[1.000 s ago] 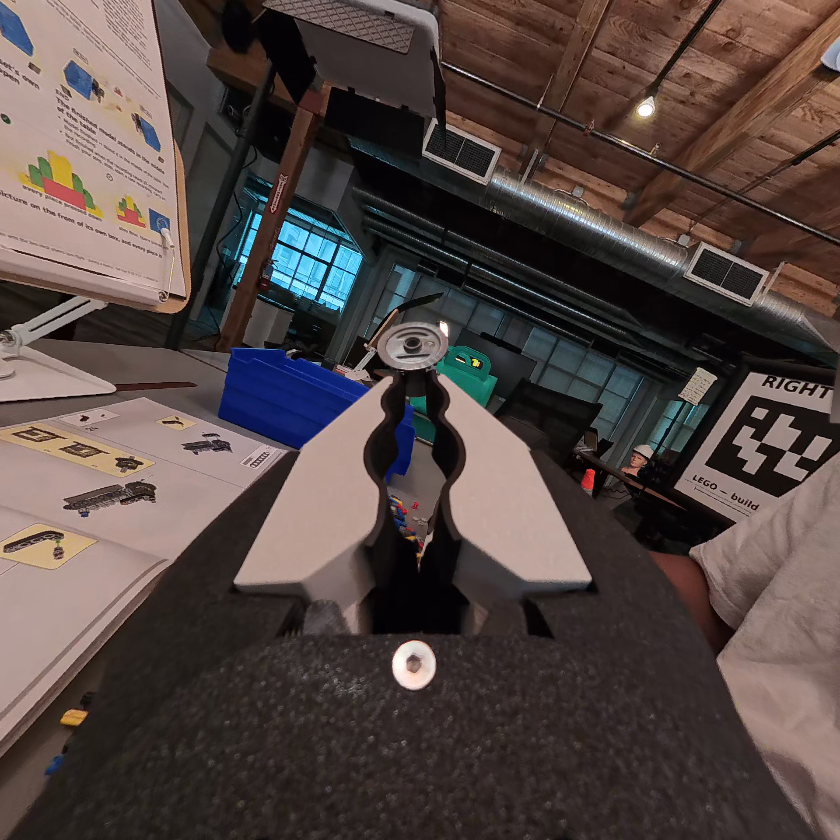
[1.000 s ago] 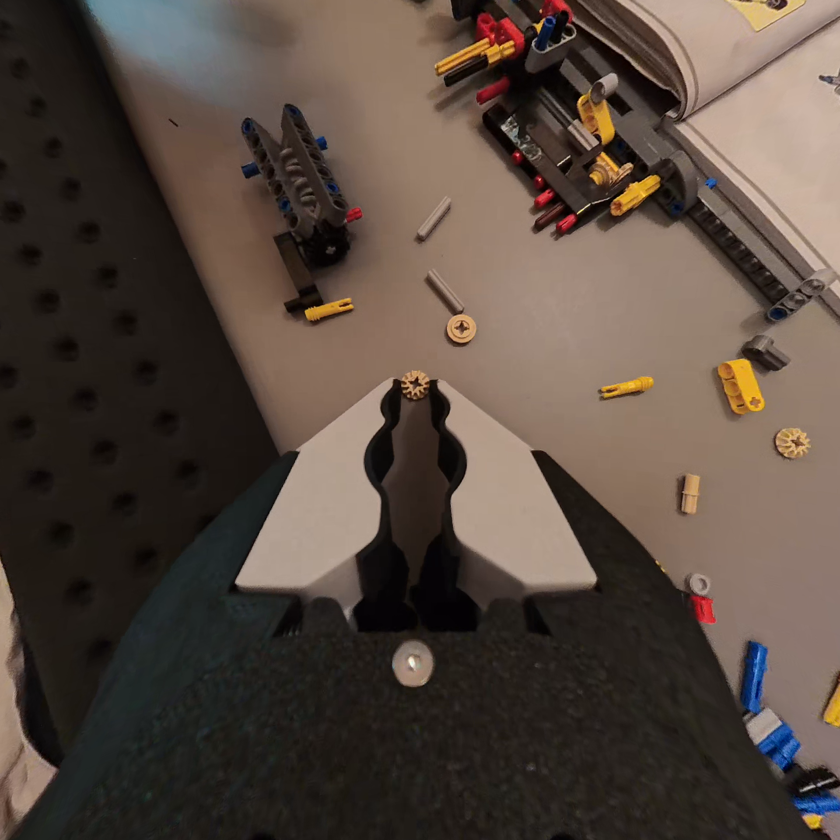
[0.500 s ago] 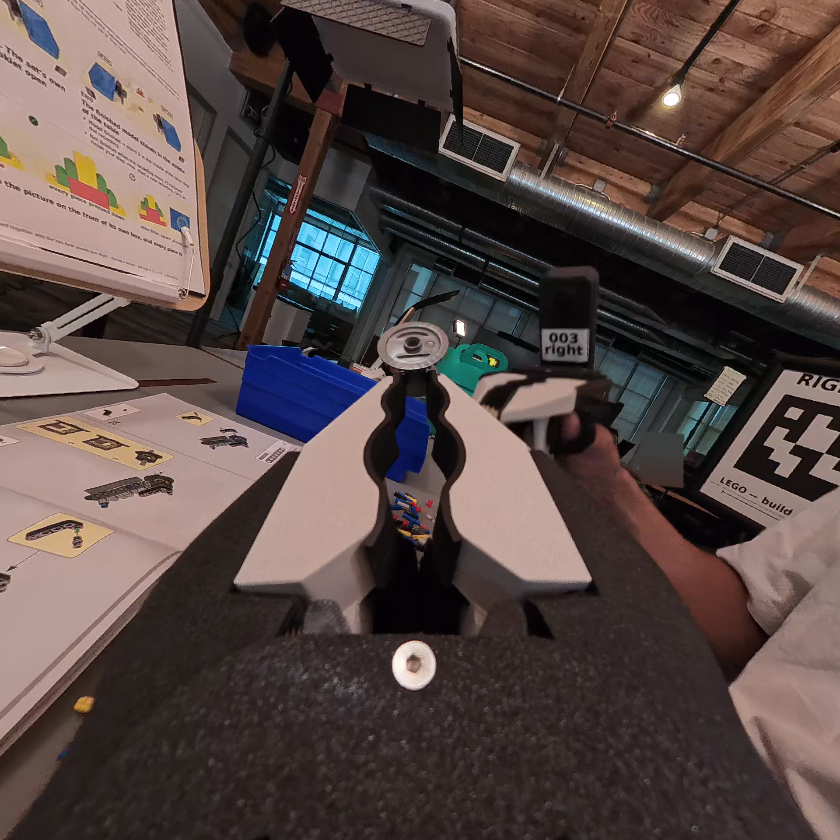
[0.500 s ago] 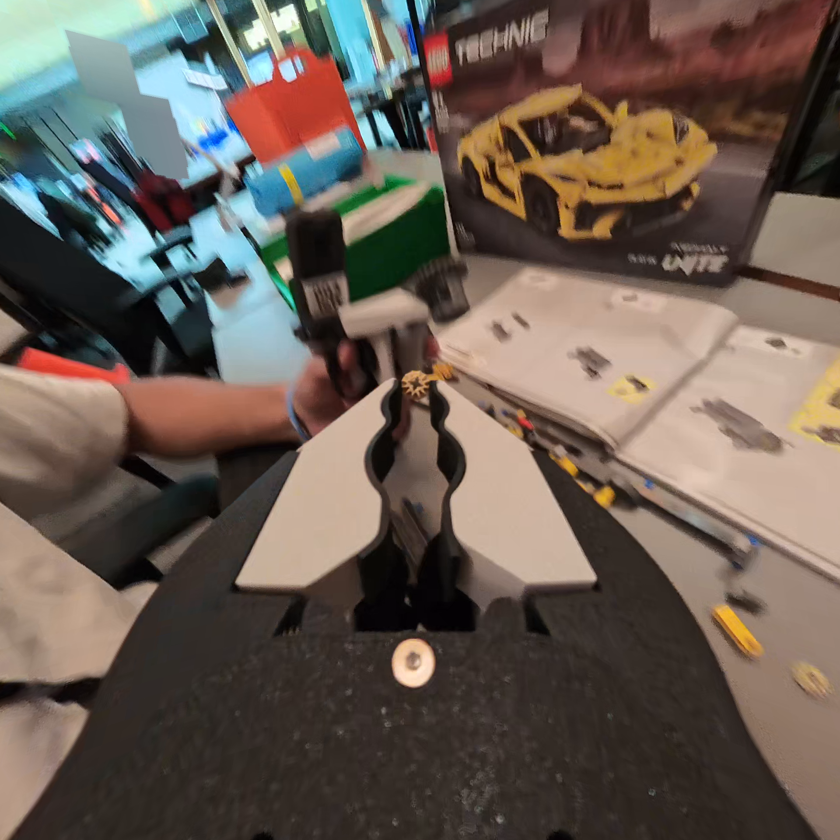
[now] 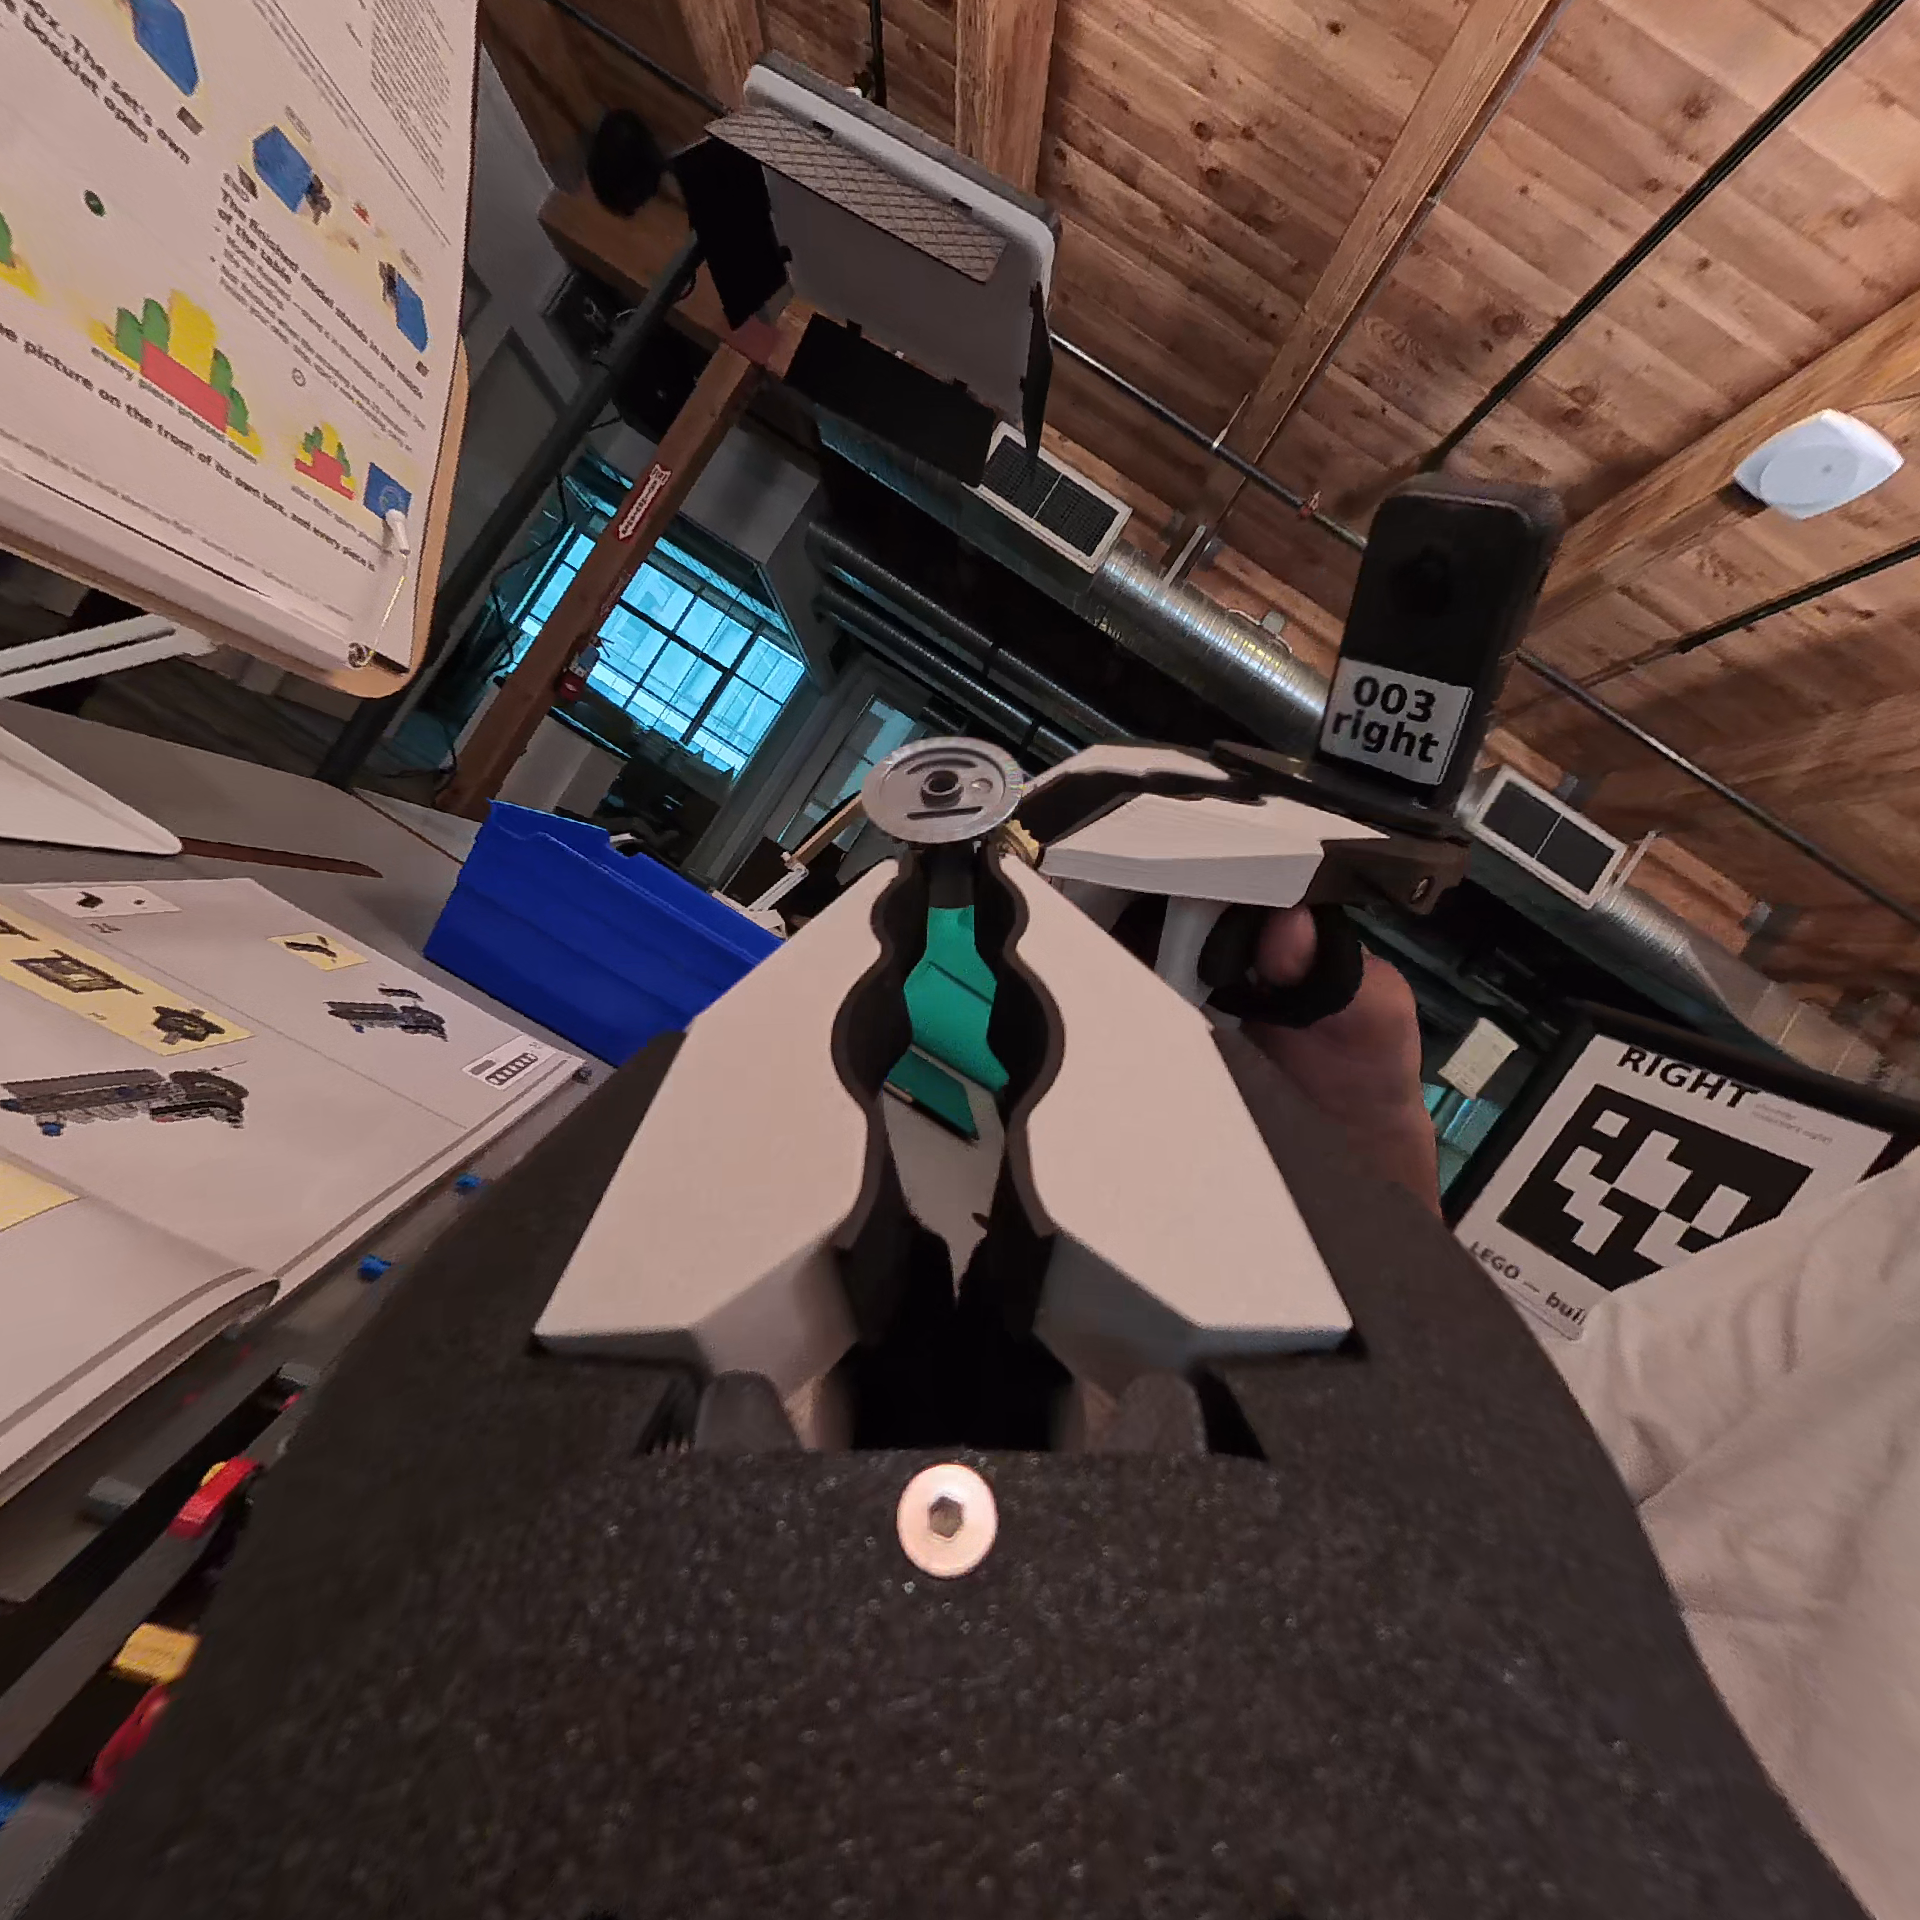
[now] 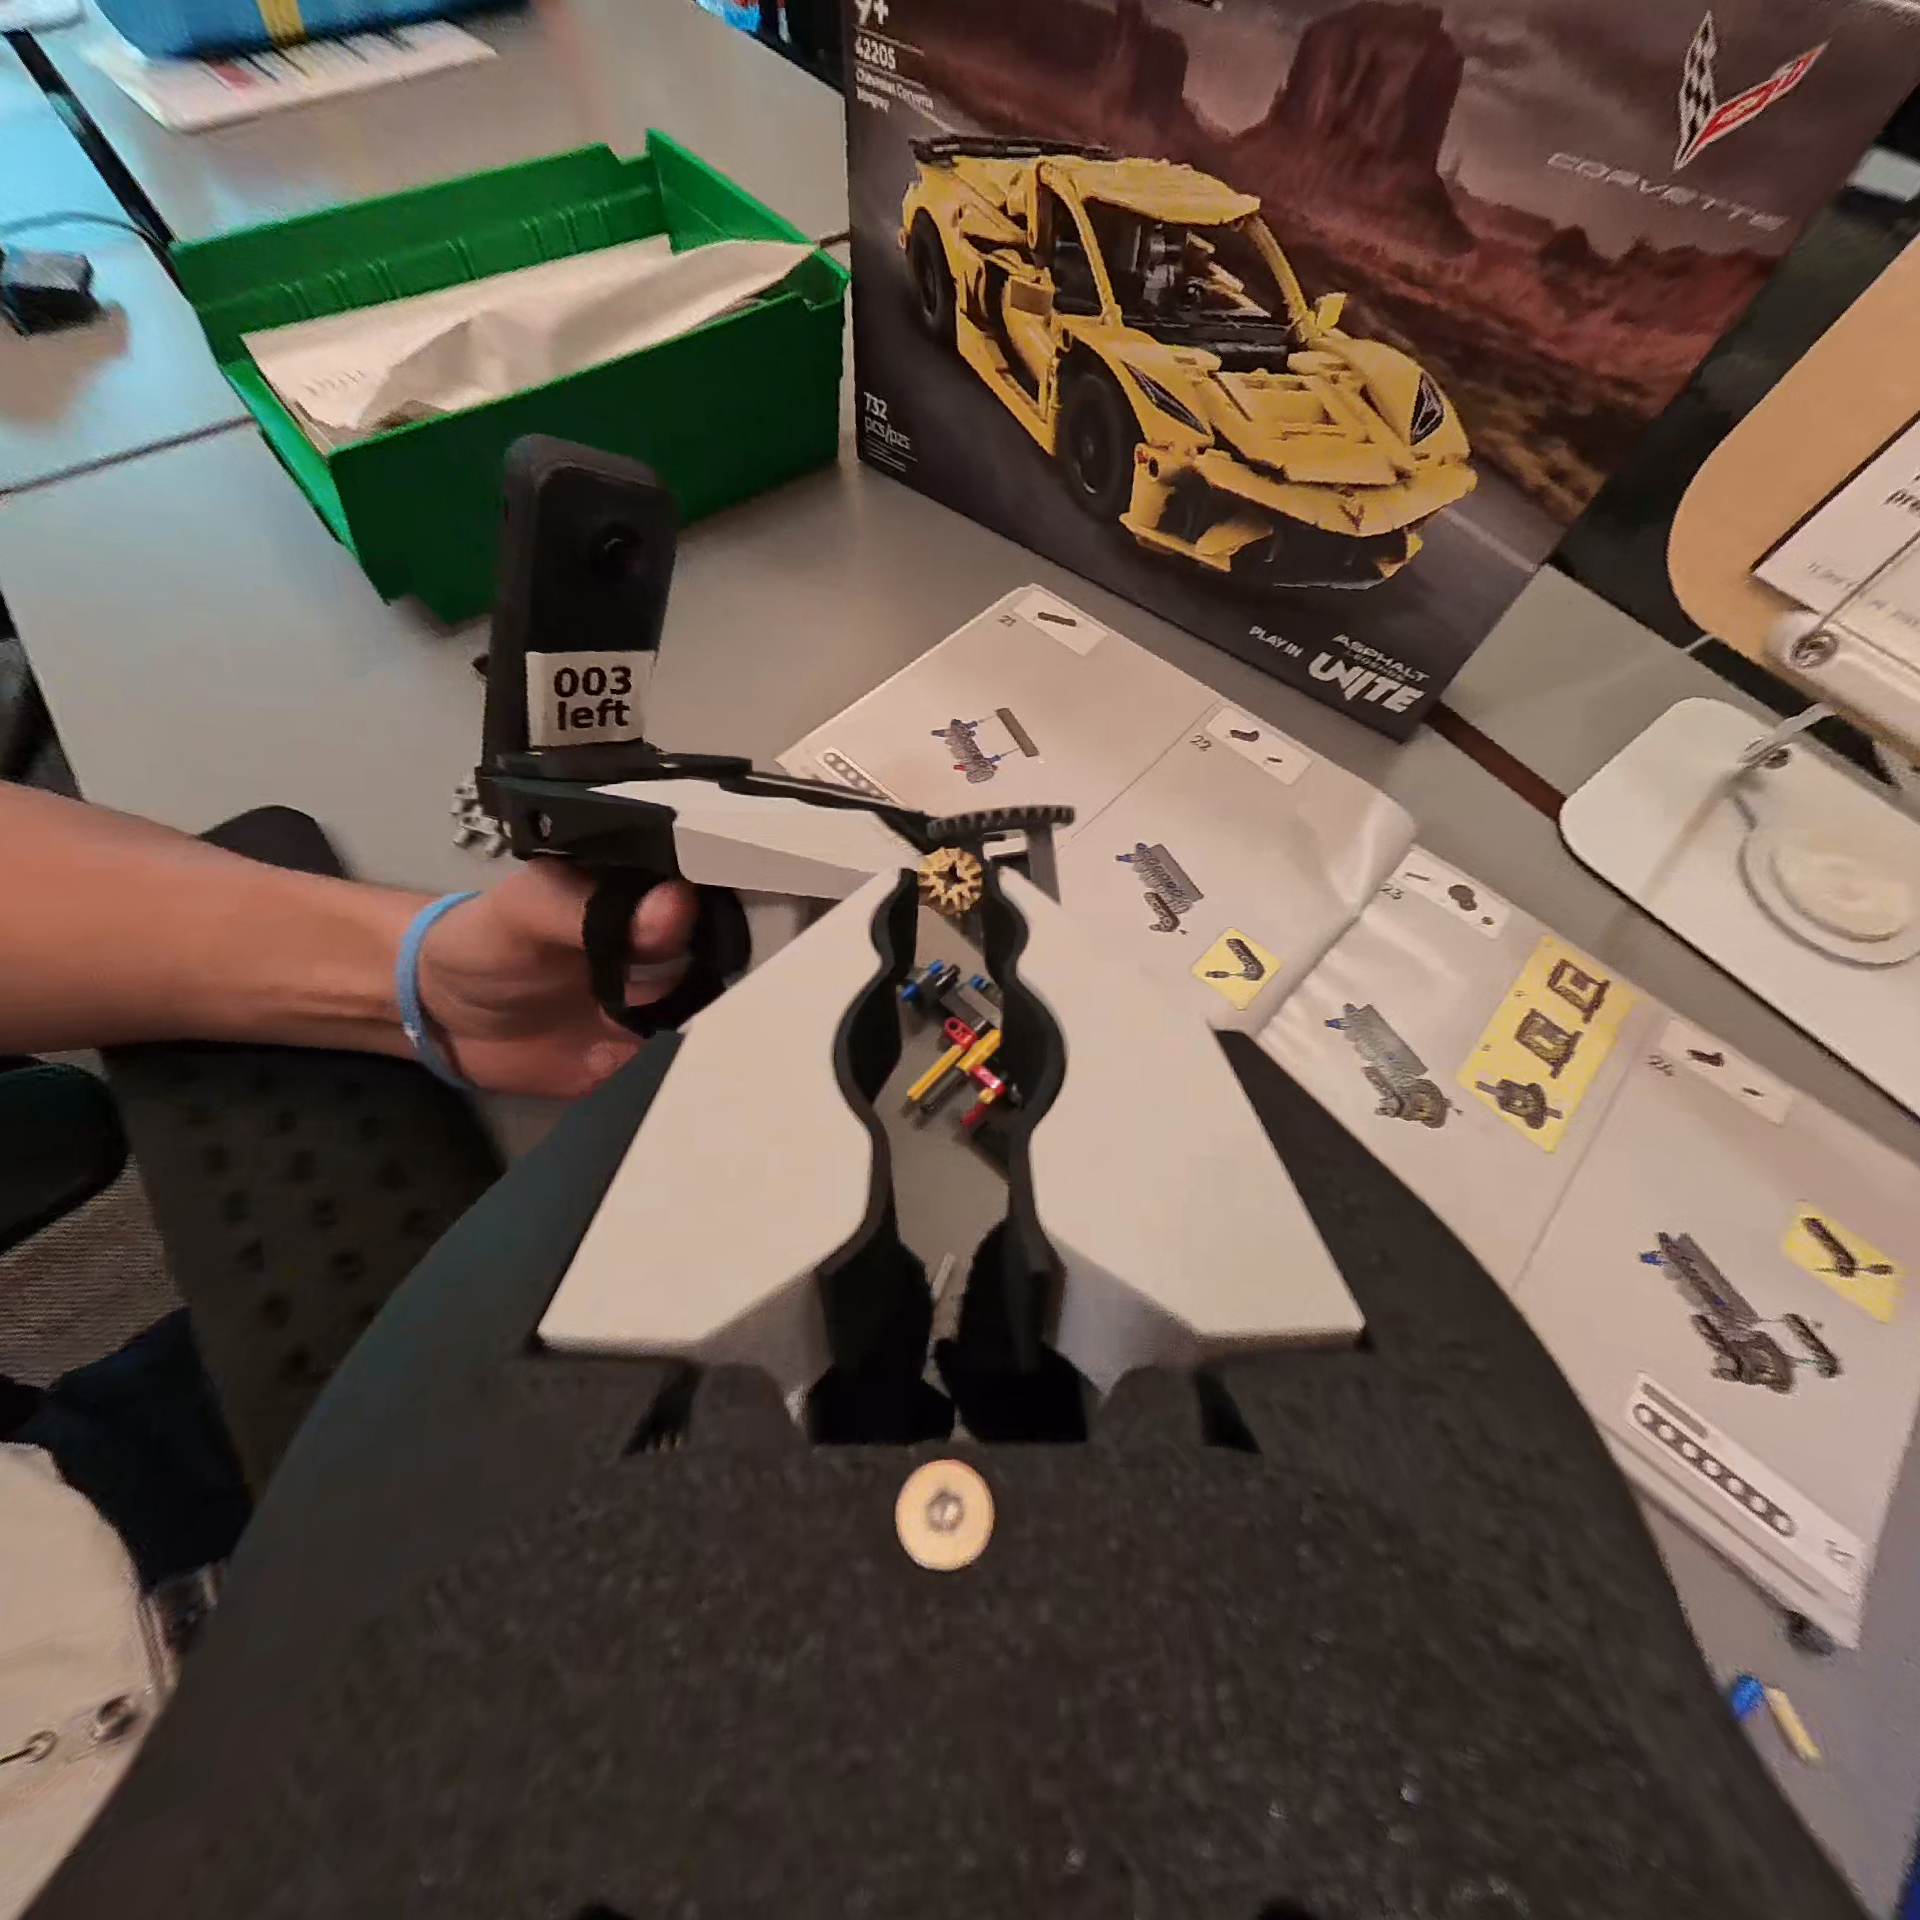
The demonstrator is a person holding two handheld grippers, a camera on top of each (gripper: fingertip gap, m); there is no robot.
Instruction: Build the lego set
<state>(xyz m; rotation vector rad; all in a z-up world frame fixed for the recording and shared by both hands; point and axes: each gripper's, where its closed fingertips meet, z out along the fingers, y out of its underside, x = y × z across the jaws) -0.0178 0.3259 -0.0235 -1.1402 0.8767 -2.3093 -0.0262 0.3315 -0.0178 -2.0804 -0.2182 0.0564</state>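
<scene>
My left gripper [image 5: 943, 871] is shut on a grey round gear wheel [image 5: 940, 798], gripped by its hub and held up in the air. My right gripper [image 6: 951, 885] is shut on a small tan gear [image 6: 951, 879]. The two grippers meet tip to tip above the table. In the left wrist view the right gripper [image 5: 1023, 836] comes in from the right, and its tan gear [image 5: 1013, 840] is right beside the grey wheel. In the right wrist view the left gripper [image 6: 1023, 847] comes in from the left, and the grey wheel [image 6: 997, 821] shows edge-on just above the tan gear.
An open instruction booklet [image 6: 1299, 914] lies on the grey table [image 6: 260, 623], with loose pieces [image 6: 956, 1049] below the grippers. A set box [image 6: 1299, 312] and a green bin [image 6: 520, 343] stand behind. A blue bin [image 5: 582, 935] and a poster board [image 5: 208, 260] are on the left. My two grippers' fingertips are within a few centimetres of each other.
My right gripper rose from the table with the tan gear and swung up to the left gripper. The tan gear now sits beside the grey wheel. The left gripper tilted slightly.
</scene>
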